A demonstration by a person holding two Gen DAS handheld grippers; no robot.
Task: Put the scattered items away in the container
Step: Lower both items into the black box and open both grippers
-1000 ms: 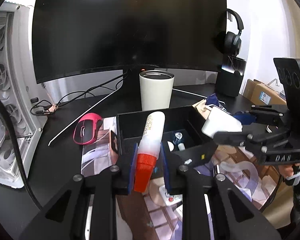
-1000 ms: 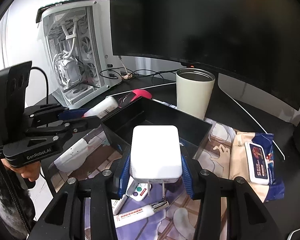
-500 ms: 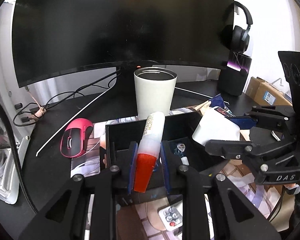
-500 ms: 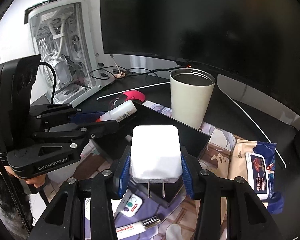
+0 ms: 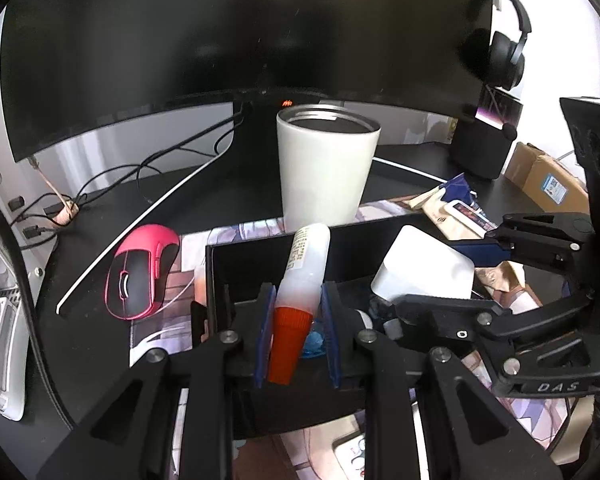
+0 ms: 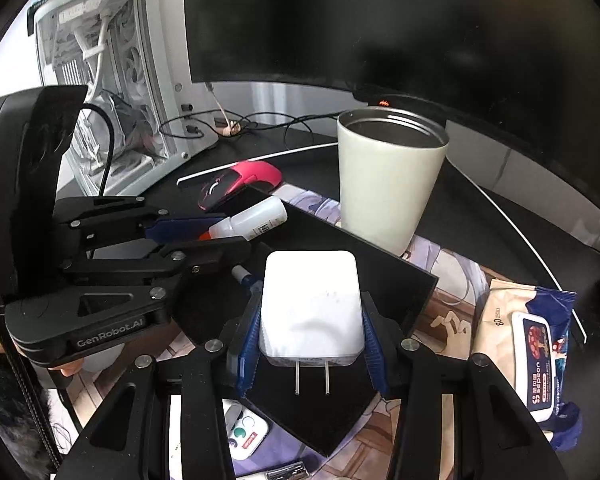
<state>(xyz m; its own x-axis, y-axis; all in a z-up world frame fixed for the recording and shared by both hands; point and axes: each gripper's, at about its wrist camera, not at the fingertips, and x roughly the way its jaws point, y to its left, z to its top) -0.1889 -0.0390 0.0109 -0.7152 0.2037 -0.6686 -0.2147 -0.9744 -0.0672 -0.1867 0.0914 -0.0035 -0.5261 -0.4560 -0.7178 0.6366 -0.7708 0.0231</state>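
Observation:
My left gripper [image 5: 298,336] is shut on a white glue bottle [image 5: 300,280] with an orange cap, held over the black box [image 5: 260,252]. The bottle also shows in the right wrist view [image 6: 256,222]. My right gripper [image 6: 312,344] is shut on a white plug charger [image 6: 310,306], prongs toward the camera, above the box [image 6: 384,280]. The charger also shows in the left wrist view [image 5: 424,268] at the box's right side. Small items, one blue [image 5: 314,342], lie inside the box.
A cream tumbler [image 5: 326,168] stands just behind the box, under a large monitor [image 5: 240,32]. A pink mouse [image 5: 140,272] lies left of the box. A wet-wipes pack [image 6: 532,348] lies right of it. A small remote [image 6: 244,436] and a white PC case [image 6: 112,92] are nearby.
Both grippers have moved forward over the black box with their loads still held. The box and the tumbler now look closer in both views.

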